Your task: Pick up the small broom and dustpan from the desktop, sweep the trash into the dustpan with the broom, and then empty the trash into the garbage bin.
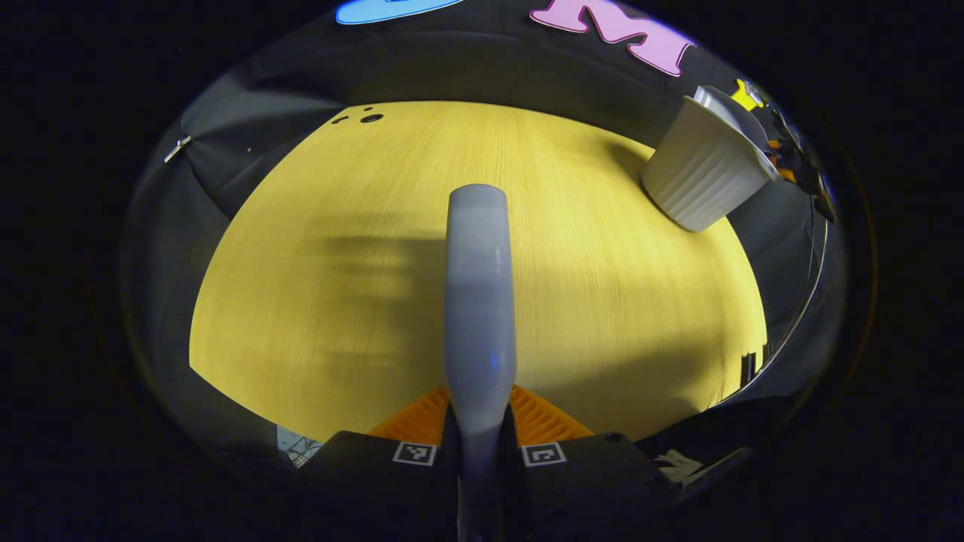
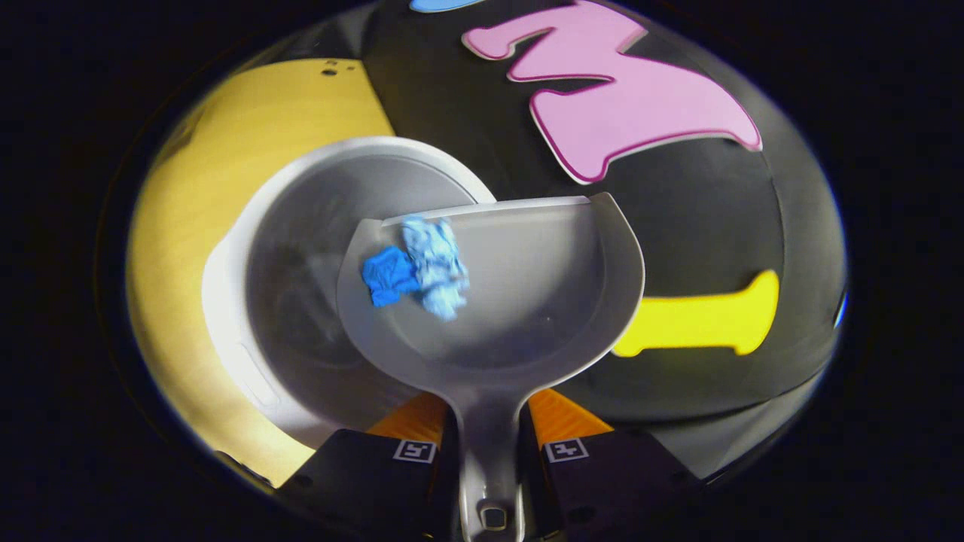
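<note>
Right gripper (image 2: pixel 489 440) fingers clamp the dustpan (image 2: pixel 520 301) handle, tilting it over the garbage bin (image 2: pixel 301 226) with blue trash (image 2: pixel 418 267) near its lip; left gripper (image 1: pixel 480 436) grips the broom (image 1: pixel 478 301) handle above the desktop (image 1: pixel 301 301).

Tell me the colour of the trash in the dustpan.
Blue, dark and pale patches: the trash in the dustpan, best in the right gripper view.

The left gripper view looks forward and down from well above the table (image 1: pixel 339 301), with the garbage bin (image 1: pixel 704 177) far off at upper right — the right gripper view looks steeply down from close above that same garbage bin (image 2: pixel 301 226), table edge shared.
</note>
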{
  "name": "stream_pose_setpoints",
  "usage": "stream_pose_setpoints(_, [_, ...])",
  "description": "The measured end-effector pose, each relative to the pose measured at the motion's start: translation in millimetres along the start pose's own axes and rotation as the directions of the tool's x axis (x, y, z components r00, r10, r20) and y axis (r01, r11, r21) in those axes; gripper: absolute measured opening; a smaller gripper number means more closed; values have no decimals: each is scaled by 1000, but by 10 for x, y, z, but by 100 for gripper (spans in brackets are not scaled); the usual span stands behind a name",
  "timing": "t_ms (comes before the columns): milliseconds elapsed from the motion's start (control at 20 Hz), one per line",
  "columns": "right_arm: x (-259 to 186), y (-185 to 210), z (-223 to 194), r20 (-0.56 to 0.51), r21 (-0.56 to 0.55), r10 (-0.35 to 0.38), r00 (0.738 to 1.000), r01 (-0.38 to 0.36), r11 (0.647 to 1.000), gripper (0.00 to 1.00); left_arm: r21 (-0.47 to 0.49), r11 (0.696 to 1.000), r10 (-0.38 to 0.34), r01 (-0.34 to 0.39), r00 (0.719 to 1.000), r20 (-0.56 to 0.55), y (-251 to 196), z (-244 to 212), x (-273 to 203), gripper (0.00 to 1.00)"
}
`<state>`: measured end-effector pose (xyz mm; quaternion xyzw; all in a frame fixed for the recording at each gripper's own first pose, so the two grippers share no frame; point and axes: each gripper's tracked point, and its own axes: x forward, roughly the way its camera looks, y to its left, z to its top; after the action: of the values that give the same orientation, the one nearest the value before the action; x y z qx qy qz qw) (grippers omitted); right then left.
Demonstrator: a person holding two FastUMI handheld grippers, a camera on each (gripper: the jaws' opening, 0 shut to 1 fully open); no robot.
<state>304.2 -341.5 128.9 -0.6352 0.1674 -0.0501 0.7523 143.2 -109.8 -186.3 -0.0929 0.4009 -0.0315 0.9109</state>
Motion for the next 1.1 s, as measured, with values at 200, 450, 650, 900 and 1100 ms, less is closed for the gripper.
stream_pose_setpoints(200, [-141, -230, -270, 17, -198, -88, 996, 90, 976, 37, 34, 999, -15, 15, 1000, -6, 36, -8, -15, 27])
stream_pose_setpoints(450, [-158, -170, -239, -26, -269, -77, 997, 67, 961, 37, 65, 998, -8, 8, 1000, -7, 128, -3, -23, 27])
stream_pose_setpoints(650, [-171, -188, -277, -23, -302, -75, 997, 65, 951, 37, 56, 998, -8, 8, 1000, -2, 163, 66, 8, 27])
stream_pose_setpoints(900, [-231, -183, -290, -51, -118, -12, 999, 6, 993, 37, 64, 998, 1, -2, 1000, 8, 165, 55, -40, 30])
stream_pose_setpoints(1100, [-314, -319, -312, -64, 154, 22, 998, -12, 988, 37, 62, 998, 10, -11, 1000, 17, 162, 75, -94, 31])
